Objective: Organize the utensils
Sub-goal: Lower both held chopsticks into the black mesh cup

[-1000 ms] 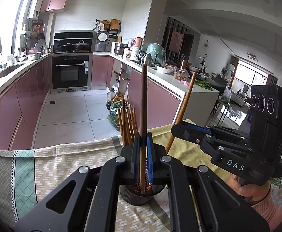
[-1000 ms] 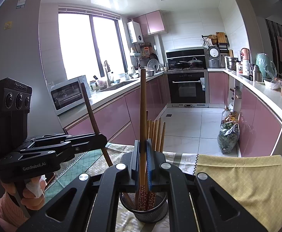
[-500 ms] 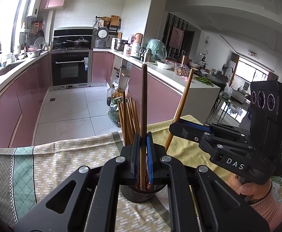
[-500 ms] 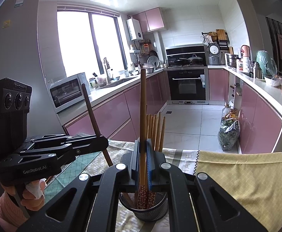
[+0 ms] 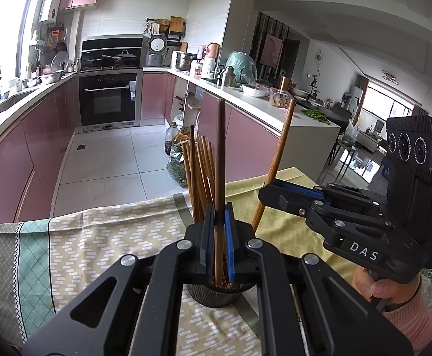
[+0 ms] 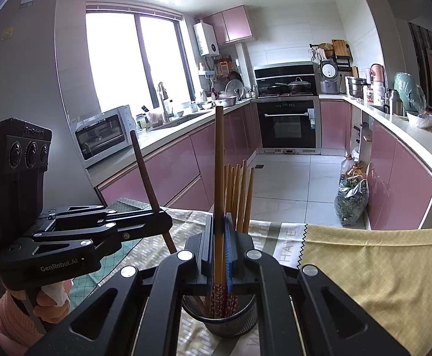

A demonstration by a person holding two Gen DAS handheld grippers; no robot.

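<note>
left gripper (image 5: 219, 237): pinching one dark chopstick (image 5: 220, 160), pads tight on the shaft.
right gripper (image 6: 220, 243): pinching one lighter chopstick (image 6: 218, 163), same way.
key relation: both sticks stand near upright, long axis vertical, lower ends already inside the mesh holder (image 6: 221, 317), which sits directly below both grippers.
nearer hand: neither, both right over the cup.
holder contents: bundle of chopsticks (image 5: 199, 175) leaning toward the far rim, just beside the held sticks.
surface: patterned tablecloth (image 5: 103, 237) under the holder.
obstacles: the two grippers sit close side by side; bundle crowds the far side.
next move (judgement): let go and lift straight up.
</note>
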